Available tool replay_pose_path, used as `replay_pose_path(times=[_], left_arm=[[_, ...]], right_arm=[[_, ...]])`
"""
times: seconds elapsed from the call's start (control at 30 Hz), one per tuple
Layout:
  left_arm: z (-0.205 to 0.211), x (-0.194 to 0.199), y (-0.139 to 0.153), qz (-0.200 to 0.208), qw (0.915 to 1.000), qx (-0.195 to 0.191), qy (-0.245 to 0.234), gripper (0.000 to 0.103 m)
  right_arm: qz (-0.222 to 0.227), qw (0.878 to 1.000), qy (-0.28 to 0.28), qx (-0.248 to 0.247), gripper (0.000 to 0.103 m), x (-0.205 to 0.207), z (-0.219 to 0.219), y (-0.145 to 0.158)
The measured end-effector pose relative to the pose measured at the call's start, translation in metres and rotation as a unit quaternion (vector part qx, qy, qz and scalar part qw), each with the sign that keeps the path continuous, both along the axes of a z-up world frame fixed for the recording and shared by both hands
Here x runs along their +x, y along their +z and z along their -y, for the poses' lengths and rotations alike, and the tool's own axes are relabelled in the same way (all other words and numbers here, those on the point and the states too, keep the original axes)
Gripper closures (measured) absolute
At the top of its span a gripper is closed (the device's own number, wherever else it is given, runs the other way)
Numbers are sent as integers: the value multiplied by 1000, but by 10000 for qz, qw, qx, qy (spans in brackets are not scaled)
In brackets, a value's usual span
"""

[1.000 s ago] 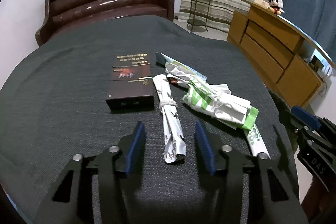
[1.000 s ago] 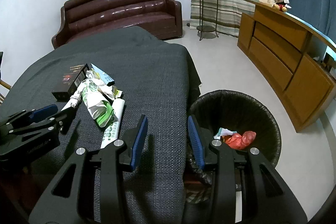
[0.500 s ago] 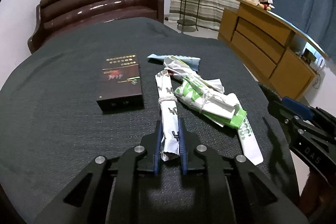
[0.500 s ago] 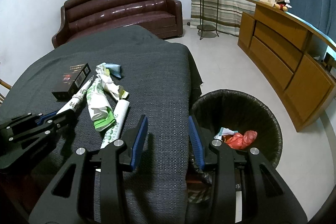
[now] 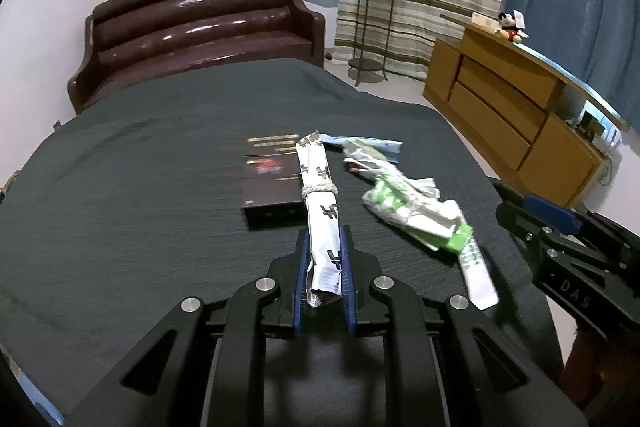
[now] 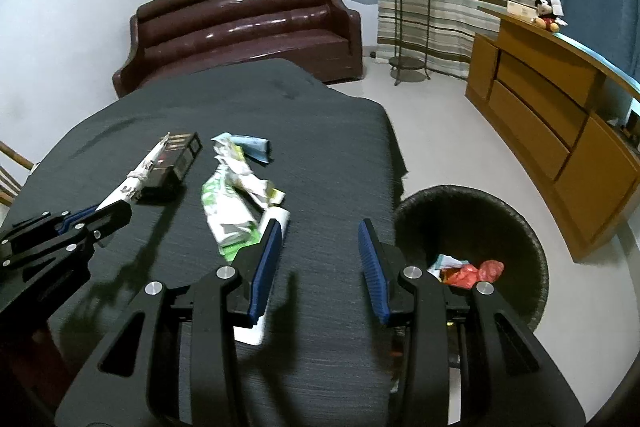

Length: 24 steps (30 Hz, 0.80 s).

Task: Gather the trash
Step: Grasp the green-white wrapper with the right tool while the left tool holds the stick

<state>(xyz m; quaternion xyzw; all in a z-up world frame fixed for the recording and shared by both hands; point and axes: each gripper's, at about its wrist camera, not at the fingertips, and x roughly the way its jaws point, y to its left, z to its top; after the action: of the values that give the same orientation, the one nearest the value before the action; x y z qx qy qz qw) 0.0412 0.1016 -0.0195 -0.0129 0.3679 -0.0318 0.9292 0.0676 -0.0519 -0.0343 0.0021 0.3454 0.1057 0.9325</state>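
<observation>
Left gripper point(image 5: 323, 267) clamps the white wrapper point(image 5: 320, 203), pointing to twelve o'clock, now lifted off the table point(image 5: 120, 187); right gripper point(image 6: 320, 255) hangs open, empty.

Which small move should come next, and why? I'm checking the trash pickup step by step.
Probably carry the rolled white wrapper across toward the black bin. The left gripper is shut on its near end, and the bin stands open beside the table's right edge, so nothing more seems needed before moving it.

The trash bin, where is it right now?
In the right wrist view, the black trash bin stands on the floor at the right, beside the dark-covered table, below the wooden sideboard.
</observation>
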Motion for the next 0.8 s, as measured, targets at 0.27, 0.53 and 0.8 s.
replay_pose_path(times=[0.27, 0.53, 0.8], left_arm=[[-35, -5, 5, 48, 9990, 47, 442, 87], [-60, -4, -2, -20, 9972, 9, 749, 87], [-74, -4, -10, -79, 9960, -90, 880, 87]], right_arm=[[8, 9994, 353, -29, 55, 1, -28, 2], [-215, 9977, 626, -116, 55, 9, -52, -3], [-456, 9953, 820, -240, 55, 10, -73, -11]])
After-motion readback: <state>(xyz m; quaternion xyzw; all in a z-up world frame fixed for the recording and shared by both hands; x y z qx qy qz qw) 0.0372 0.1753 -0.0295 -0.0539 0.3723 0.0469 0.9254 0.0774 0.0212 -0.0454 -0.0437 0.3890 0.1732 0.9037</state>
